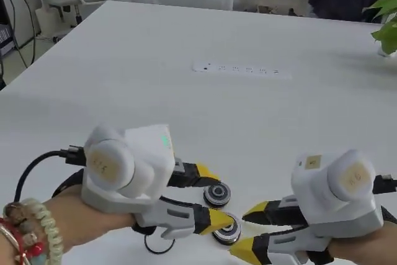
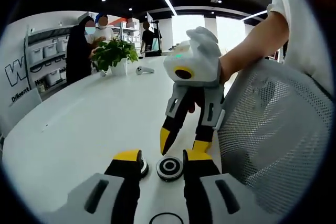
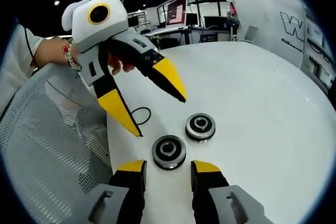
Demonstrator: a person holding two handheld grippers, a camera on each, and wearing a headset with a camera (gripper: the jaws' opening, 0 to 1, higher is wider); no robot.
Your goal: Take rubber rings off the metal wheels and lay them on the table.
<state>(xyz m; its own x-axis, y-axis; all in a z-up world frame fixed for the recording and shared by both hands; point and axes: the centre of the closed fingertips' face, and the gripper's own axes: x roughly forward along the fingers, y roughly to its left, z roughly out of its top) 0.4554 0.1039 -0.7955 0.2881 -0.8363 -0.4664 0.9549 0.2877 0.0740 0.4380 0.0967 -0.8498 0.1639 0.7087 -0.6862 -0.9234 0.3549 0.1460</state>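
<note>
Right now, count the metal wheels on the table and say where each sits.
2. One wheel lies just ahead of the right gripper's open jaws; the second wheel sits beside it, slightly farther out. None looks hidden.

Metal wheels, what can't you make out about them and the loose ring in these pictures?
Head view: the left gripper covers part of the nearer wheel and of the loose ring.
Left gripper view: its jaw hides most of one wheel; the bottom edge cuts the ring.
Right gripper view: whether the wheels' dark outer bands are rubber is unclear.
</note>
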